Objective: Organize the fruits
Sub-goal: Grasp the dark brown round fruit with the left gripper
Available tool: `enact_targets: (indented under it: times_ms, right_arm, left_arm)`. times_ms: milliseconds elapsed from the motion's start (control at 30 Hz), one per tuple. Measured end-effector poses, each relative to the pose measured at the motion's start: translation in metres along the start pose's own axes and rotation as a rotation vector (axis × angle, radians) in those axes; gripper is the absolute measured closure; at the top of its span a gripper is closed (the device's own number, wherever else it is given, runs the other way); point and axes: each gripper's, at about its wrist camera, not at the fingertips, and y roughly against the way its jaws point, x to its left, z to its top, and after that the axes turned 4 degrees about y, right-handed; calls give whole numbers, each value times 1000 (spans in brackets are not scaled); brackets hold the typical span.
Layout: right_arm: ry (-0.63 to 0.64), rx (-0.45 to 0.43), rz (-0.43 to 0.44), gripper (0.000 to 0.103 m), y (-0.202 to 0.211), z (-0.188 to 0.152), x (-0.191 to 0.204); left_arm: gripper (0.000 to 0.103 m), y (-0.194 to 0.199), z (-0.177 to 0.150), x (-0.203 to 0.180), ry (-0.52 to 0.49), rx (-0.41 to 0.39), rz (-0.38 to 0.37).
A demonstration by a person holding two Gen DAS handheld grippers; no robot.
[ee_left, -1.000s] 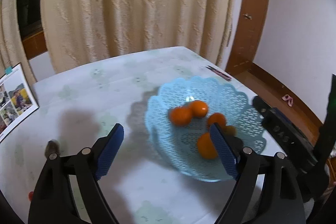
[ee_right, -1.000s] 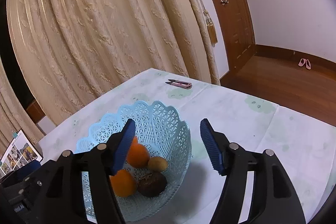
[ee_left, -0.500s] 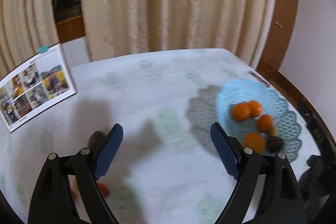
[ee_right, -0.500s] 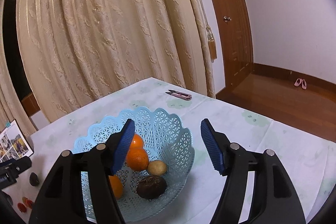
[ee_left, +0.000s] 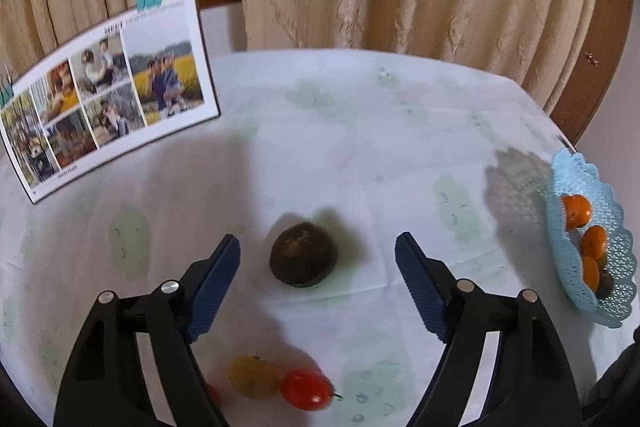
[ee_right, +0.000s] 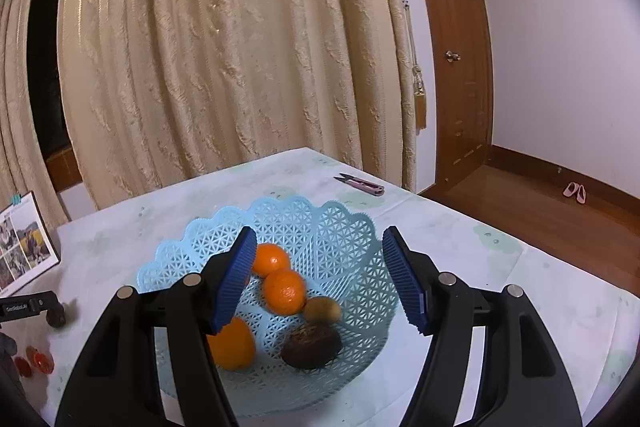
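Your left gripper, fingers wide, frames the dark round fruit for grasping, while your right gripper, also wide and empty, hovers over the blue basket.

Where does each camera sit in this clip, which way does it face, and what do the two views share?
Left wrist: on the left gripper, looking down past its open blue fingers at a dark round fruit on the table.
Right wrist: on the right gripper, open above the blue basket of oranges.
Shared: basket, table, photo board, curtain.
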Motion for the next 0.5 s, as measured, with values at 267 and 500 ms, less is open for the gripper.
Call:
enact_targets:
  times_ms: [267, 500]
  right_arm:
    - [21, 7, 6, 36, -2, -2, 6]
    - [43, 7, 15, 36, -1, -3, 12]
  left_arm:
    - [34, -20, -2, 9, 31, 60, -18]
    - [46, -31, -3, 13, 41, 75, -8]
